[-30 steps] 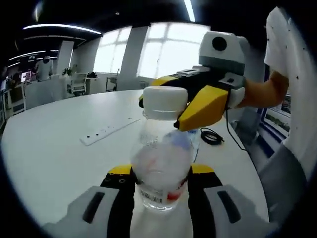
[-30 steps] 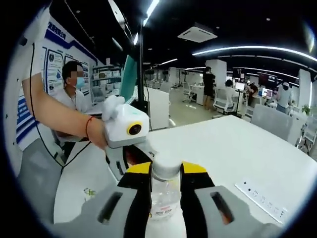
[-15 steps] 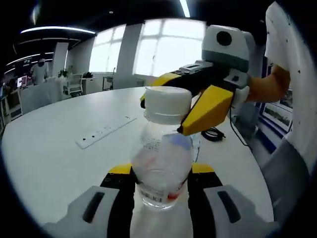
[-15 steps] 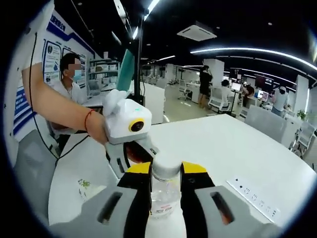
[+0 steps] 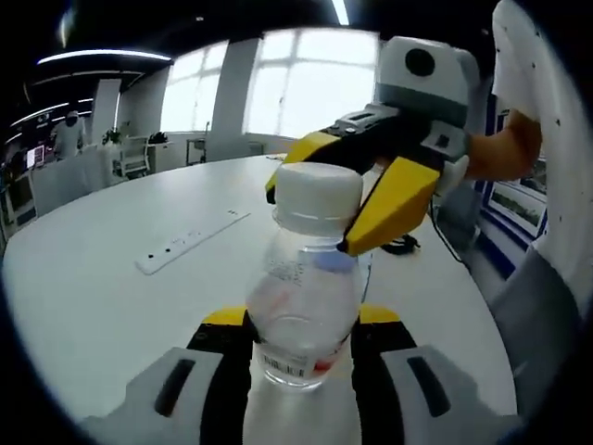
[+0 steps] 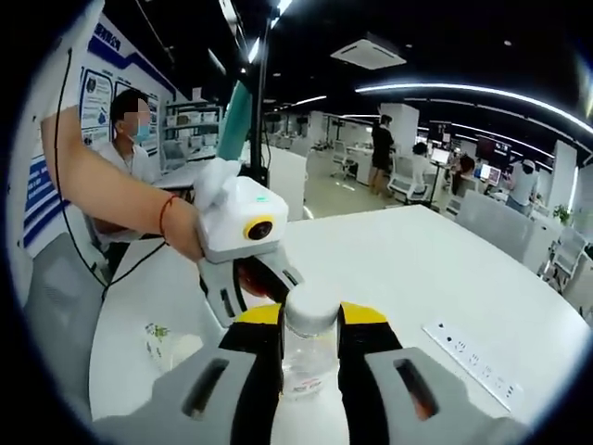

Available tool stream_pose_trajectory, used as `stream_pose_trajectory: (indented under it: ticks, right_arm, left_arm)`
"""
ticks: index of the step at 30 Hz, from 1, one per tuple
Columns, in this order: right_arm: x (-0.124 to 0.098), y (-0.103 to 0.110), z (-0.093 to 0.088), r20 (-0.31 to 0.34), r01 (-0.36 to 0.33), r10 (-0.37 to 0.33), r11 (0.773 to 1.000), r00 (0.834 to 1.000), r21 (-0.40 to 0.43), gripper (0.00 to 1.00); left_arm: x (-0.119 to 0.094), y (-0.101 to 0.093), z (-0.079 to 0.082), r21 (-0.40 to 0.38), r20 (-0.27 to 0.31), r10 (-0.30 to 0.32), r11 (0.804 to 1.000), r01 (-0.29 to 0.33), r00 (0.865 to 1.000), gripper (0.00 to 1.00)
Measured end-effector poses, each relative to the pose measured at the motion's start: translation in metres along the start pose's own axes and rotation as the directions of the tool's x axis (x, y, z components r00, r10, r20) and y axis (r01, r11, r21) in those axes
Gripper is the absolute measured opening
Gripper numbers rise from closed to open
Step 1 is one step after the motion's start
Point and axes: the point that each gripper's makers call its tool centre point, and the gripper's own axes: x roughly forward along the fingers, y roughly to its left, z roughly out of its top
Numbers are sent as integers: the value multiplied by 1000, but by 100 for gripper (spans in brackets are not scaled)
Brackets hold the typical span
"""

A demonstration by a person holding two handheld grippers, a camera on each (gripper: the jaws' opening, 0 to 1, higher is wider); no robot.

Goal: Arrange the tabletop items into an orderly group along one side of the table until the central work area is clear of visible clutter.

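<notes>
A clear plastic bottle with a white cap and a barcode label stands upright between my left gripper's jaws, which are shut on its lower body. My right gripper comes in from the right, its yellow fingers closed around the cap. In the right gripper view the cap sits between my right gripper's jaws. Behind it, the left gripper, held by a hand, grips the bottle's body. Whether the bottle's base touches the table is hidden.
A white power strip lies on the round white table to the left, and is also seen in the right gripper view. A black cable lies by the far edge. A small crumpled wrapper lies near a seated person.
Both grippers keep their hold on the bottle. The right gripper has risen and tilted slightly around the cap. Both views have drifted a little.
</notes>
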Motion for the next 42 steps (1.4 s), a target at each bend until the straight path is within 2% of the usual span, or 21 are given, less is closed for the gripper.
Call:
stream_pose_trajectory:
  ticks: [15,22,31,42]
  right_arm:
    - [-2,9,0,-31,-3,3,1000,1000,8,20]
    - [-3,10,-1,-44,19,-19,1000,999,-5,20]
    - [-6,14,1,-51,45,-47,998,998,-42,21]
    - [-6,14,6,-41,51,-52,998,998,-22,22]
  left_arm:
    - [-1,-4,-4,-19,0,-9,1000,9,1000,42]
    - [-1,-4,-6,-24,-7,-2,1000,1,1000,44]
    - [-2,-4,-8,-26,-15,8,1000,-9,1000,47]
    - [-5,-3,-6,-36,-15,18,999,-19,1000,49]
